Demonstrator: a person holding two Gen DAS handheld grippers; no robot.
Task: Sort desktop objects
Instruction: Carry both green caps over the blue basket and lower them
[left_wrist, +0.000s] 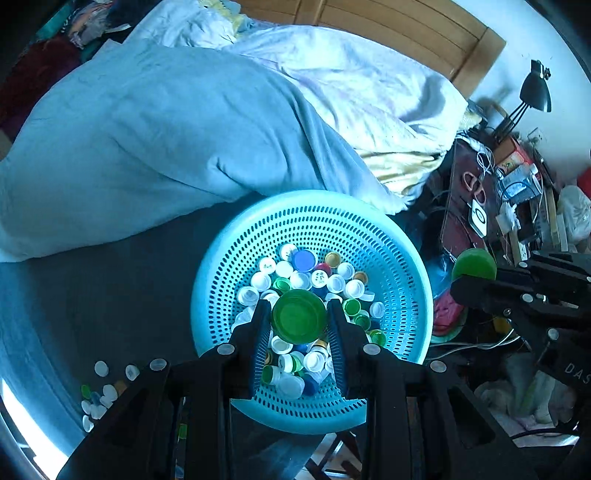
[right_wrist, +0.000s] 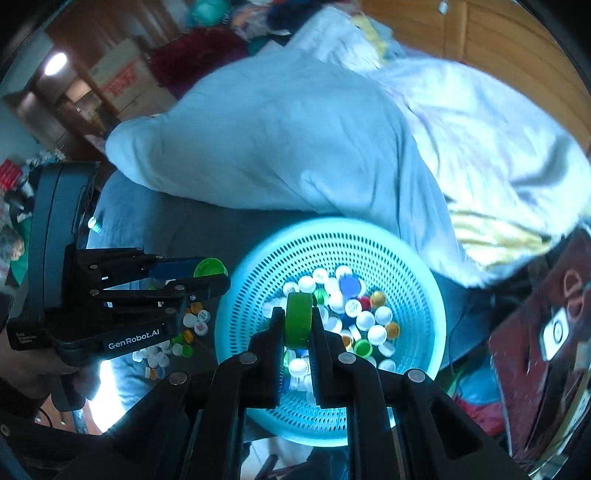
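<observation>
A light blue perforated basket (left_wrist: 402, 254) (right_wrist: 417, 280) sits on the dark bed sheet and holds several bottle caps, white, green, blue and gold. In the left wrist view my left gripper (left_wrist: 299, 306) hangs over the basket, shut on a large green cap (left_wrist: 299, 321) whose flat face is towards the camera. The right gripper (left_wrist: 476, 280) shows at the right edge with its own green cap (left_wrist: 474, 264). In the right wrist view my right gripper (right_wrist: 297, 314) is shut on a green cap (right_wrist: 298, 321) held edge-on above the basket. The left gripper (right_wrist: 210, 275) is beside the basket's left rim.
Loose caps (left_wrist: 99, 395) (right_wrist: 184, 332) lie on the sheet left of the basket. A blue duvet (left_wrist: 166, 147) is bunched behind it. A cluttered bedside table (left_wrist: 491, 199) and a black lamp (left_wrist: 535, 92) stand to the right.
</observation>
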